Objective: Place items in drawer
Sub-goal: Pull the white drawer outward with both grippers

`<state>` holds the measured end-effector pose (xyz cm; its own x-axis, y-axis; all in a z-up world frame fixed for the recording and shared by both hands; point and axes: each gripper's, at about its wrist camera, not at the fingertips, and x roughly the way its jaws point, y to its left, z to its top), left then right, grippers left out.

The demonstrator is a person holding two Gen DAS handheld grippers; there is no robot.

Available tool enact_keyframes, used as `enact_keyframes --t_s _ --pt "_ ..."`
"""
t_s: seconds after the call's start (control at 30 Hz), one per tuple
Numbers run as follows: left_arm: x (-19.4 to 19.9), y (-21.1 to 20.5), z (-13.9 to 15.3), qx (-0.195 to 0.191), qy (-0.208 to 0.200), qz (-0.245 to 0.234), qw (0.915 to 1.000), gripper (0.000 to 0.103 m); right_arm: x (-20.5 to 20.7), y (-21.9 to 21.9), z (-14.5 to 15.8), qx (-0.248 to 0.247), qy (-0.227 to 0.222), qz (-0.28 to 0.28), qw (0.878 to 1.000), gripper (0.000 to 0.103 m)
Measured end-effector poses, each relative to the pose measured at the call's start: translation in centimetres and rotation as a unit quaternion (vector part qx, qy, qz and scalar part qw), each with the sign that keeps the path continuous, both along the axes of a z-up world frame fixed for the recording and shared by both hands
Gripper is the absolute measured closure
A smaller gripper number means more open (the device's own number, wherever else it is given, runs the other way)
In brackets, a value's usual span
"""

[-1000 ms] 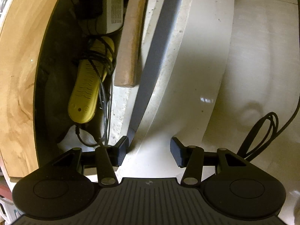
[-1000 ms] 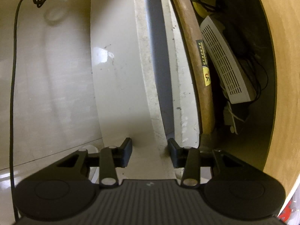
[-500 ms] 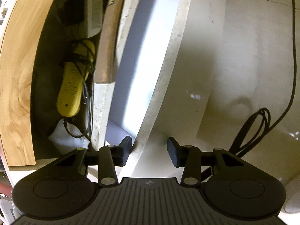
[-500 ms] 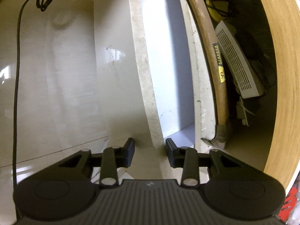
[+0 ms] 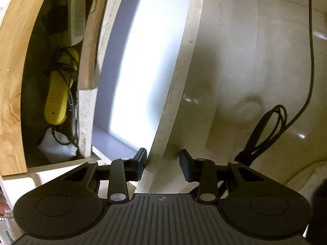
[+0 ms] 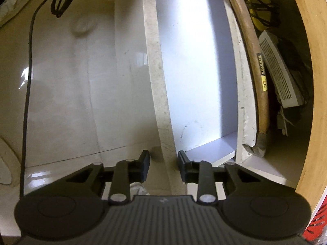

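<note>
A white drawer stands partly pulled out, its pale inside (image 5: 134,77) showing; it also shows in the right wrist view (image 6: 194,77). My left gripper (image 5: 162,163) is open, its jaws straddling the drawer's front panel (image 5: 179,77) at one end. My right gripper (image 6: 163,164) is open and straddles the same front panel (image 6: 157,94) at the other end. Above the drawer, an open shelf holds a wooden-handled hammer (image 6: 259,81), a white vented box (image 6: 280,81) and a yellow device (image 5: 59,94) wrapped in black cord.
A wood-grain edge (image 5: 12,81) borders the shelf. A black cable coil (image 5: 263,130) lies on the glossy pale floor (image 6: 71,102). A red basket (image 6: 318,222) shows at the right wrist view's lower corner.
The drawer has slid out: the gap behind its front panel widened from a narrow slit to a broad opening. Both grippers moved back with the panel between their jaws.
</note>
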<state>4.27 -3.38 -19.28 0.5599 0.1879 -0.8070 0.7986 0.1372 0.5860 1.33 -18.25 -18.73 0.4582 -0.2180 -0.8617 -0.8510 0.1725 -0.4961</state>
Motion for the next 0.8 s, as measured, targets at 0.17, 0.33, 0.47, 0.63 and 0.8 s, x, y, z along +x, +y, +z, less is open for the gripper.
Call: enact_keyframes --t_s 0.17,0.33,0.47,0.63,0.8 --pt "0.0 0.0 0.1 -0.003 0.023 -0.001 0.9997 0.071 -0.5 -0.2 0.2 0.008 0.021 0.001 1.0 0.071" --pt "-0.8 -0.2 0.2 -0.005 0.058 -0.003 0.9983 0.073 -0.9 -0.3 0.3 0.011 0.049 0.001 0.999 0.071" --pt "-2.0 -0.2 0.0 0.004 0.074 -0.016 0.9972 0.074 -1.7 0.0 0.0 0.012 0.07 0.009 0.997 0.07" --pt "-1.7 -0.1 0.0 0.0 0.078 -0.013 0.9968 0.074 -1.6 -0.1 0.0 0.015 0.074 0.004 0.997 0.071" --pt "-1.6 -0.1 -0.1 -0.001 0.08 -0.008 0.9967 0.074 -1.8 -0.1 -0.1 0.013 0.075 0.007 0.997 0.071"
